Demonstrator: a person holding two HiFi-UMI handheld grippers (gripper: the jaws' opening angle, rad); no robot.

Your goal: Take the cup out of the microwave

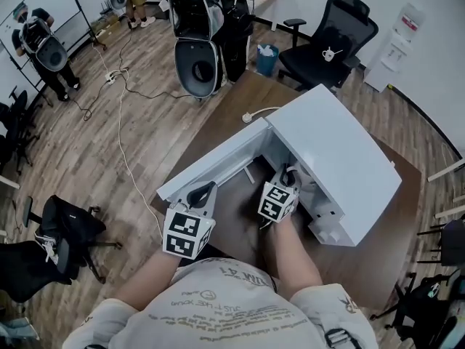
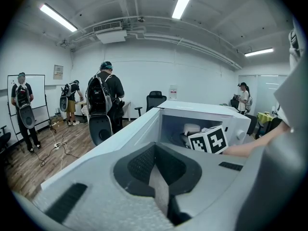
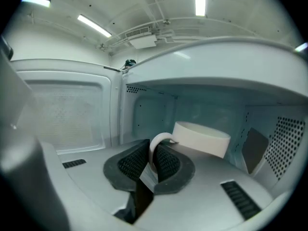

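The white microwave (image 1: 334, 151) stands on a brown table (image 1: 385, 260) with its door (image 1: 211, 162) swung open to the left. Inside it a white cup (image 3: 202, 138) tilts slightly, its handle (image 3: 156, 146) toward me. My right gripper (image 3: 151, 160) reaches into the cavity and is shut on that handle, a pad on each side. In the head view the right gripper (image 1: 287, 179) sits at the microwave's mouth. My left gripper (image 1: 202, 193) hangs just in front of the open door, shut with nothing in it. From the left gripper view the cup (image 2: 191, 128) shows behind the right gripper's marker cube (image 2: 208, 139).
The microwave's cord (image 1: 258, 113) runs off the table's far edge. Beyond stand an office chair (image 1: 330, 35), a blue bin (image 1: 267, 58) and people with backpack rigs (image 1: 200, 42). A black chair (image 1: 69, 224) is on the floor at the left. Cables cross the wooden floor (image 1: 120, 107).
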